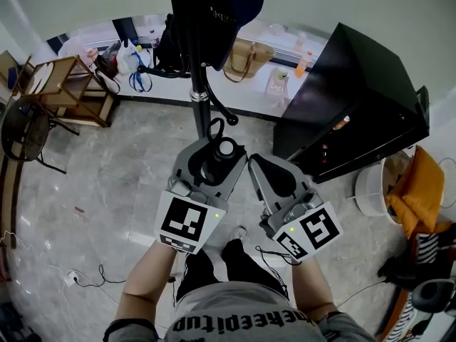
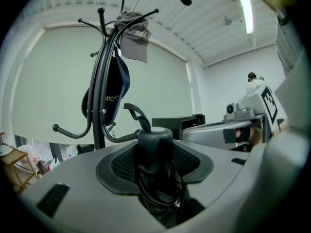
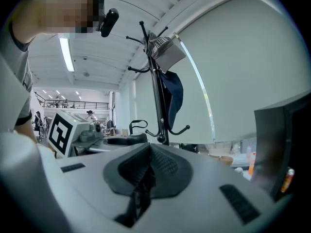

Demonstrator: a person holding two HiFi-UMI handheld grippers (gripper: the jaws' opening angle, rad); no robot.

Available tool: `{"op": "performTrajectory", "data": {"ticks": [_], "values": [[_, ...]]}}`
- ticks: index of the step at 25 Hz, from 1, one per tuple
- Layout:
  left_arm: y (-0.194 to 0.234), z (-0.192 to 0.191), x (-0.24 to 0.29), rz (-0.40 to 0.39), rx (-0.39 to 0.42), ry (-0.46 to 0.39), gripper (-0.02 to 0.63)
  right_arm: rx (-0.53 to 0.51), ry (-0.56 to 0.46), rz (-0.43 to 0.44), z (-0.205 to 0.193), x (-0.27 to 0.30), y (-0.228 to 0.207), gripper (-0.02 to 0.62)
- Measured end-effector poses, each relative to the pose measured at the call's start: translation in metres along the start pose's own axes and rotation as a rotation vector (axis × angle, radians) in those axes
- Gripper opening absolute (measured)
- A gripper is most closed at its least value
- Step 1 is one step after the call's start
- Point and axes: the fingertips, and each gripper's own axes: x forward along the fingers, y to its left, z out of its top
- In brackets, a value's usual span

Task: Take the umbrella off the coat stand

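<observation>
Snagging is your chief risk in the head view: your left gripper (image 1: pixel 214 155) is clamped on the umbrella (image 1: pixel 226 148) just near of the coat stand (image 1: pixel 199 84). Its strap (image 1: pixel 216 128) could catch a low hook and rock the stand. In the left gripper view, the handle (image 2: pixel 154 147) is smooth, rounded black plastic between ribbed pads, so it may slip or twist. In the right gripper view, your right gripper (image 3: pixel 146 171) has its jaws together on nothing. The slim black metal stand there holds a soft grey cap (image 3: pixel 167 52).
</observation>
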Motion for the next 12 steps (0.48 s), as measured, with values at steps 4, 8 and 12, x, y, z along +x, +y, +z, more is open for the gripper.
{"op": "performTrajectory", "data": {"ticks": [4,8,12], "values": [[0.013,0.004,-0.022,0.025,-0.013,-0.016,0.213,-0.007,0.002,0.022,0.001,0.011,0.019,0.011],[0.027,0.009,-0.046,0.049,-0.028,-0.04,0.215,-0.016,0.009,0.044,0.002,0.022,0.04,0.011],[0.039,0.013,-0.07,0.071,-0.023,-0.051,0.215,-0.022,0.007,0.066,0.003,0.035,0.062,0.011]]}}
